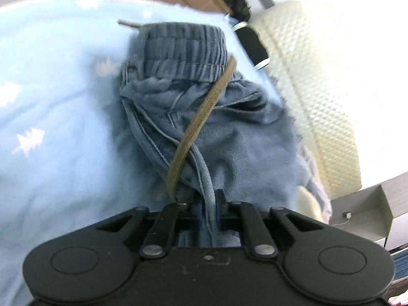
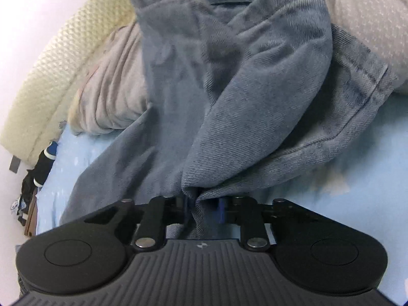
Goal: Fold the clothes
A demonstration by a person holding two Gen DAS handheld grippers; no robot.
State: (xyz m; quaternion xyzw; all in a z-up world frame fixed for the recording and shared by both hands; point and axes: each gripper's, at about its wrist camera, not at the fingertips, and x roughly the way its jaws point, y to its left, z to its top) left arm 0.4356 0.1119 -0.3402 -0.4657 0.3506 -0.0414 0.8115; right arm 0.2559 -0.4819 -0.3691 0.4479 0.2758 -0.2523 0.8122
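Blue denim pants (image 1: 229, 132) with a ribbed elastic waistband (image 1: 183, 48) and a tan drawstring (image 1: 199, 119) lie on a light blue blanket (image 1: 63, 114). My left gripper (image 1: 207, 204) is shut on a bunched fold of the pants near the waist side seam. In the right wrist view the same pants (image 2: 229, 89) spread out ahead, legs crumpled. My right gripper (image 2: 201, 204) is shut on a pinched fold of the pants' fabric. The fingertips of both grippers are buried in the cloth.
The blue blanket (image 2: 344, 178) covers a bed. A cream quilted pillow (image 1: 318, 89) and a grey pillow (image 2: 114, 81) lie at its edge. A black roll (image 1: 252, 46) lies by the pillow. A grey cardboard box (image 1: 364, 219) stands at the right.
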